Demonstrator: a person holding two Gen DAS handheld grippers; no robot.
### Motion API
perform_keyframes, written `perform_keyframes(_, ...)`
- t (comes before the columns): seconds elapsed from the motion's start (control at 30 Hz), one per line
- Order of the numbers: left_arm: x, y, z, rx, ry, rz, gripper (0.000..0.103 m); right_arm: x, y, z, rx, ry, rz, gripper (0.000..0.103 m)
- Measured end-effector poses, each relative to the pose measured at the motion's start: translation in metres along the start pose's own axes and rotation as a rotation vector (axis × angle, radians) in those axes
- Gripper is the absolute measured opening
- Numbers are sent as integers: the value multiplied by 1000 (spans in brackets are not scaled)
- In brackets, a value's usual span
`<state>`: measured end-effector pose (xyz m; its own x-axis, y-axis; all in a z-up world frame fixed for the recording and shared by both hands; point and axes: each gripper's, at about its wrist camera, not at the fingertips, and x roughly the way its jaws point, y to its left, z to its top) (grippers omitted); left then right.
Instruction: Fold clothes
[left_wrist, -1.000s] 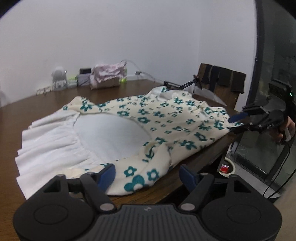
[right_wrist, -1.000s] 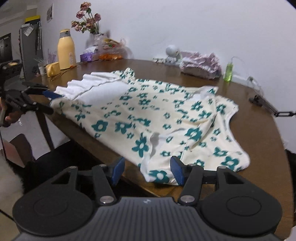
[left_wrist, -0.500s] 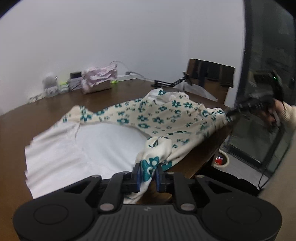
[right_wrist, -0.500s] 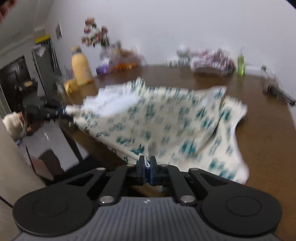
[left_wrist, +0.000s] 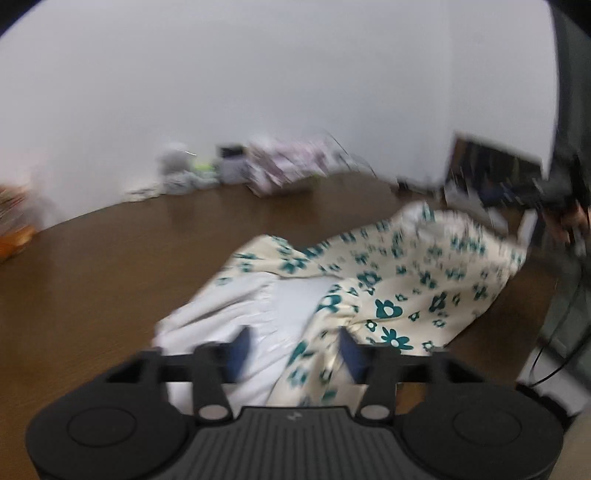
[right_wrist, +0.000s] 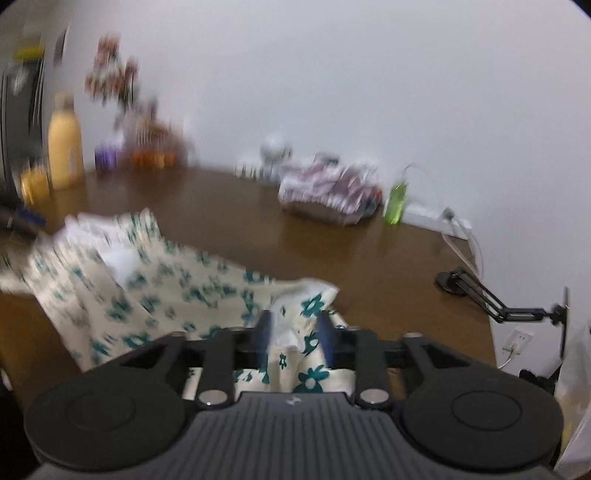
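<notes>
A cream garment with teal flowers and a white ruffled part lies folded over on the brown table. My left gripper is open, its blue pads apart over the garment's near edge, with cloth between and below them. In the right wrist view the garment lies bunched. My right gripper is open over its folded corner, pads apart, cloth lying between them. Both views are motion-blurred.
Along the wall stand a pink fabric bundle, a green bottle, a white figurine, a yellow bottle and flowers. A black clamp arm sits at the table's right edge. A chair stands beyond.
Both grippers were shut on the garment's near edge half a second ago; they carried it across the table, folding it over, and are now open with the cloth released.
</notes>
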<state>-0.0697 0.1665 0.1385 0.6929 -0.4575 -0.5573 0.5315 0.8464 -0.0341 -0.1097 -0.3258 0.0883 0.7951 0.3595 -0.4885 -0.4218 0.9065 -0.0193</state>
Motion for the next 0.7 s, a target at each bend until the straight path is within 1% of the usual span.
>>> perform_keyframes(0.07,-23,5,-14,-75,-19,-6,72,-17,0,-9,26,25,72,36)
perform_keyframes(0.13,-23,-2,-25,-122,-11,-52,72,-23,11,-25,26,60,123,38)
perform_keyframes(0.17,-19,-8,-29,-112,-9,-65,72,-23,17,-34,21,79,131,39)
perform_keyframes(0.27,-4,-31,-38,-7,-7,-53,71,-13,28,-56,23,122,130,39)
perform_keyframes(0.3,3,-36,-40,40,11,-50,62,-7,28,-62,36,130,132,39)
perform_keyframes(0.33,8,-38,-43,78,25,-52,51,-3,26,-67,47,138,127,35)
perform_keyframes(0.37,13,-39,-46,108,40,-52,22,1,24,-72,56,144,117,32)
perform_keyframes(0.4,18,-34,-47,111,56,-48,9,3,20,-74,71,146,118,26)
perform_keyframes(0.43,22,-29,-48,109,67,-47,9,5,16,-74,90,146,123,21)
perform_keyframes(0.47,23,-23,-48,97,61,-53,9,6,11,-75,110,145,129,20)
perform_keyframes(0.53,21,-14,-47,110,56,-38,7,8,2,-76,148,145,140,17)
perform_keyframes(0.6,17,-10,-44,169,50,-33,4,11,-1,-75,162,152,144,14)
perform_keyframes(0.7,5,-9,-37,261,16,-47,3,13,2,-70,156,168,138,11)
